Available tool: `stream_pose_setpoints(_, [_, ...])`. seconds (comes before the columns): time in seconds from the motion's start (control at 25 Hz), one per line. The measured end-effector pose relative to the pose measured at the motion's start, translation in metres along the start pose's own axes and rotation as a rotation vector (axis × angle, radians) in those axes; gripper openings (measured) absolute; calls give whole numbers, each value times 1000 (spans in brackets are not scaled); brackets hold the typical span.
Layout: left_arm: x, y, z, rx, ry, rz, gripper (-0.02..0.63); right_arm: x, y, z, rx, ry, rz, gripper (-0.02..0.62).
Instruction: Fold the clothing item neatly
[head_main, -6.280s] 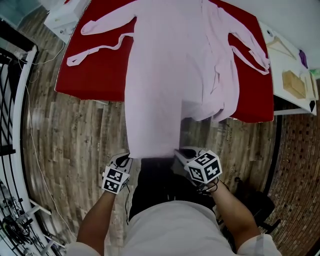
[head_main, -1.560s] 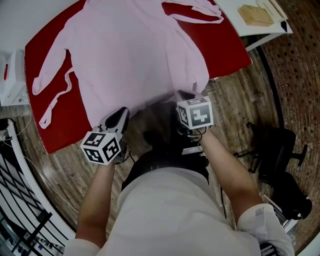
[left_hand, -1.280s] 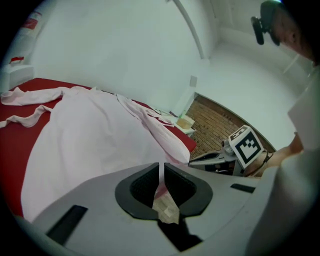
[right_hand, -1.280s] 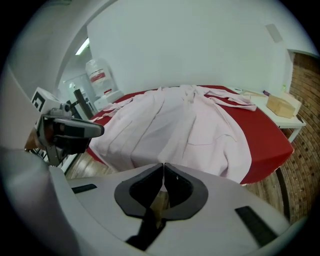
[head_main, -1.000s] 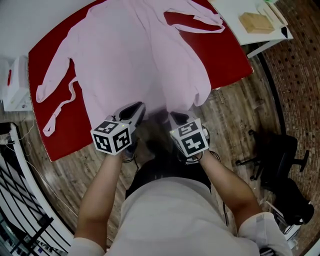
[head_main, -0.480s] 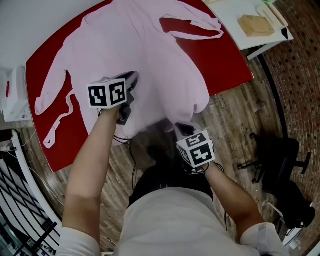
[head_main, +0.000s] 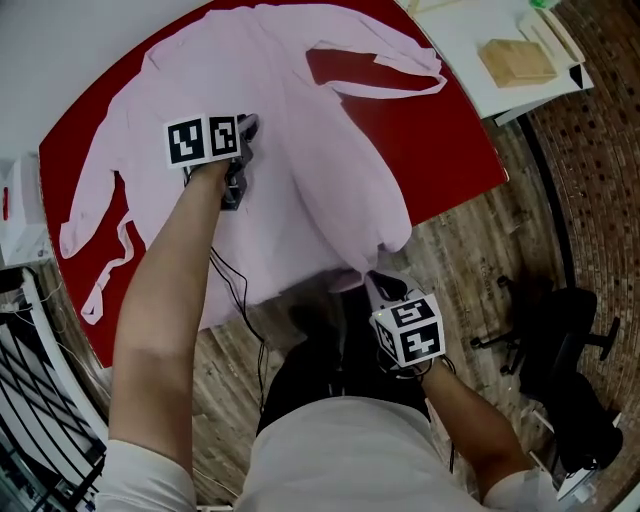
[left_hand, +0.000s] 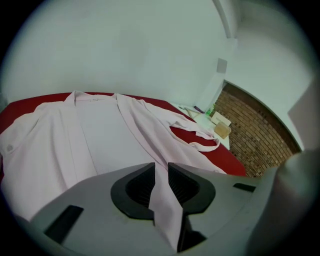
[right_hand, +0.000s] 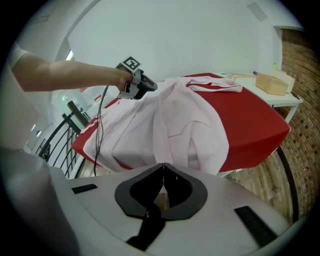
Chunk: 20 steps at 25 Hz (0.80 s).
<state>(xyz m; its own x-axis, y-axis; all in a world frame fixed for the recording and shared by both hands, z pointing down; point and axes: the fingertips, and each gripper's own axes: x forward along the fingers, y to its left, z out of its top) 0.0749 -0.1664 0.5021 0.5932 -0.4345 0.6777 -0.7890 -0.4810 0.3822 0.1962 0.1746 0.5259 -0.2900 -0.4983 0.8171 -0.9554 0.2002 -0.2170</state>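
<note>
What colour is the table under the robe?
Plain red; the table shows best in the head view.

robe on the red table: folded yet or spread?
Mostly spread. The robe lies open on the table, both sleeves out to the sides, one corner hanging off the near edge.

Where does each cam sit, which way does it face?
Head view: on head, steeply down at robe on table; arms, torso show.
Left gripper view: rides left gripper, faces across robe to wall; jaws just opened, cloth between.
Right gripper view: rides right gripper, faces hem it's shut on; left arm shows.
All share the robe.
</note>
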Motion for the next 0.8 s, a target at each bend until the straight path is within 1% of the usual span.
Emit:
stream_pose_setpoints(0.2, [27,16,8,-2,35,44,61,-3,-35,-4,69,1,-89,18])
stream_pose_setpoints(0.32, [39,19,12,1,62,61,61,0,-50,-13,111,30,-120,18])
stream_pose_setpoints(0.4, [45,19,12,-6,92,71,61,2,-56,-17,121,42,-142,18])
stream_pose_setpoints(0.48, [51,20,8,-11,129,80,67,1,-58,-15,104,26,-151,21])
stream_pose_setpoints(0.56, [55,23,5,-17,156,97,75,-1,-55,-10,55,3,-156,29])
stream_pose_setpoints(0.64, [57,24,6,-21,160,111,75,-2,-47,-6,0,-3,-150,32])
stream_pose_setpoints(0.68, [58,22,8,-16,155,106,75,-1,-42,-6,-17,-1,-143,32])
stream_pose_setpoints(0.72, [59,18,10,-8,147,94,69,0,-38,-6,-29,0,-134,32])
stream_pose_setpoints(0.76, [60,14,12,0,134,77,28,1,-33,-5,-38,-3,-125,31])
stream_pose_setpoints(0.8, [60,9,15,1,116,57,11,3,-28,-3,-48,-7,-115,31])
